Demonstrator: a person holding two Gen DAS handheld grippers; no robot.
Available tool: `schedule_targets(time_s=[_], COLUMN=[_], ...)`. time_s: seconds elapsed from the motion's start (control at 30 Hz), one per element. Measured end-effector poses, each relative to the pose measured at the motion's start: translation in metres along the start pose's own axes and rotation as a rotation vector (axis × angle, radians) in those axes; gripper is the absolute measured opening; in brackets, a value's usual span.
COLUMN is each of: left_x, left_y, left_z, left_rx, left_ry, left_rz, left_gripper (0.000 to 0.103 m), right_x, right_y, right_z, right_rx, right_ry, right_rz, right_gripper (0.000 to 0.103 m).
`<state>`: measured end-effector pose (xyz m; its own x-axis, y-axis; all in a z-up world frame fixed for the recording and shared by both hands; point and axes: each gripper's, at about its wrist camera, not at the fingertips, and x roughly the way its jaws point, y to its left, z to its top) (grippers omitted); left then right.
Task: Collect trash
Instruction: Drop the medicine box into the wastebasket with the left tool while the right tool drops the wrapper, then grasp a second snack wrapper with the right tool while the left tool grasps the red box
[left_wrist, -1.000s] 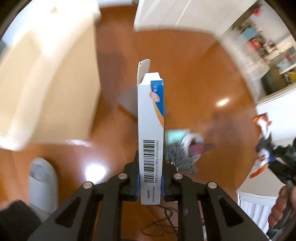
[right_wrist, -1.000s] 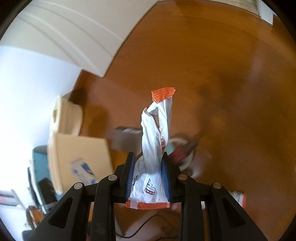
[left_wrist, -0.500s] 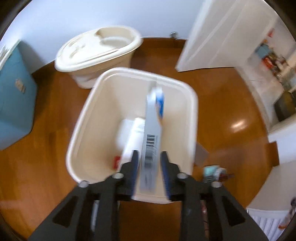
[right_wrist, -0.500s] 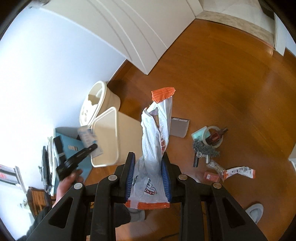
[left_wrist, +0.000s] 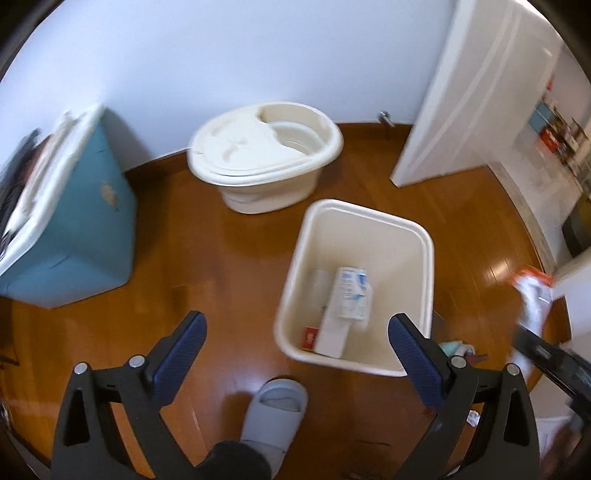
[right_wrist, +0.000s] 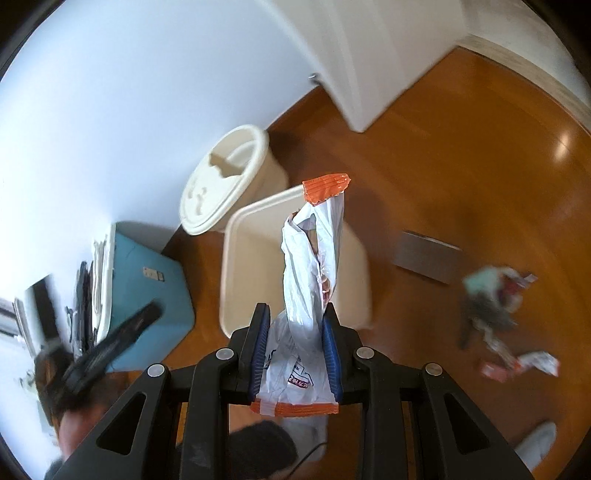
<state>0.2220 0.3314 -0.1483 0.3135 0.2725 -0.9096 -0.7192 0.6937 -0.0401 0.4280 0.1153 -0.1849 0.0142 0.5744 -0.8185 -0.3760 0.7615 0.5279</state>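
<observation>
The left tool (left_wrist: 297, 347) is spread wide and holds nothing. It hangs above the wooden floor (left_wrist: 207, 258), just beside the cream bin (left_wrist: 424, 236). Inside the bin lie a white-and-blue carton (left_wrist: 349, 295) and other boxes. The right tool (right_wrist: 295, 356) is clamped on a white wrapper with orange ends (right_wrist: 314, 258), which stands upright over the bin's near side. More litter (right_wrist: 495, 314) lies scattered on the floor to the right, well apart from the bin. A lidded cream pail (left_wrist: 266, 151) and a blue box (left_wrist: 85, 225) stand against the wall.
</observation>
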Motion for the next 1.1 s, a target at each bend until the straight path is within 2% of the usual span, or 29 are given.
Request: schedule_targets(time_s=[0.1, 0.13, 0.2, 0.27, 0.33, 0.4, 0.5, 0.63, 0.8, 0.97, 1.1], left_x=[-0.002, -0.001, 0.002, 0.008, 0.010, 0.005, 0.003, -0.003, -0.017, -0.033, -0.030], left_y=[0.021, 0.026, 0.033, 0.032, 0.031, 0.028, 0.025, 0.013, -0.016, -0.065, -0.123], left_z=[0.002, 0.001, 0.000, 0.003, 0.005, 0.006, 0.008, 0.007, 0.001, -0.019, -0.046], left_rx=[-0.043, -0.063, -0.087, -0.094, -0.087, -0.075, -0.068, -0.048, 0.024, 0.142, 0.254], left_ry=[-0.004, -0.005, -0.001, 0.018, 0.024, 0.012, -0.003, -0.015, -0.050, -0.106, -0.105], left_rz=[-0.012, -0.010, -0.013, -0.033, -0.047, -0.043, -0.046, -0.074, -0.135, -0.163, -0.187], left_gripper=[0.103, 0.103, 0.103, 0.103, 0.103, 0.103, 0.103, 0.103, 0.103, 0.103, 0.103], right_x=[0.047, 0.065, 0.095, 0.125, 0.145, 0.161, 0.171, 0.141, 0.051, -0.054, -0.089], right_y=[0.030, 0.041, 0.055, 0.065, 0.070, 0.072, 0.074, 0.070, 0.020, -0.085, -0.189], right_z=[0.004, 0.005, 0.009, 0.013, 0.016, 0.019, 0.021, 0.022, 0.005, -0.028, -0.056], right_rx=[-0.033, -0.064, -0.108, -0.135, -0.161, -0.195, -0.215, -0.244, -0.201, -0.134, -0.039], right_ry=[0.016, 0.020, 0.042, 0.067, 0.074, 0.105, 0.145, 0.125, 0.129, 0.119, 0.169], right_rz=[-0.018, -0.048, -0.118, -0.172, -0.214, -0.246, -0.249, -0.226, -0.218, -0.329, -0.446], right_gripper=[0.033, 0.034, 0.042, 0.083, 0.101, 0.103, 0.103, 0.103, 0.103, 0.103, 0.103])
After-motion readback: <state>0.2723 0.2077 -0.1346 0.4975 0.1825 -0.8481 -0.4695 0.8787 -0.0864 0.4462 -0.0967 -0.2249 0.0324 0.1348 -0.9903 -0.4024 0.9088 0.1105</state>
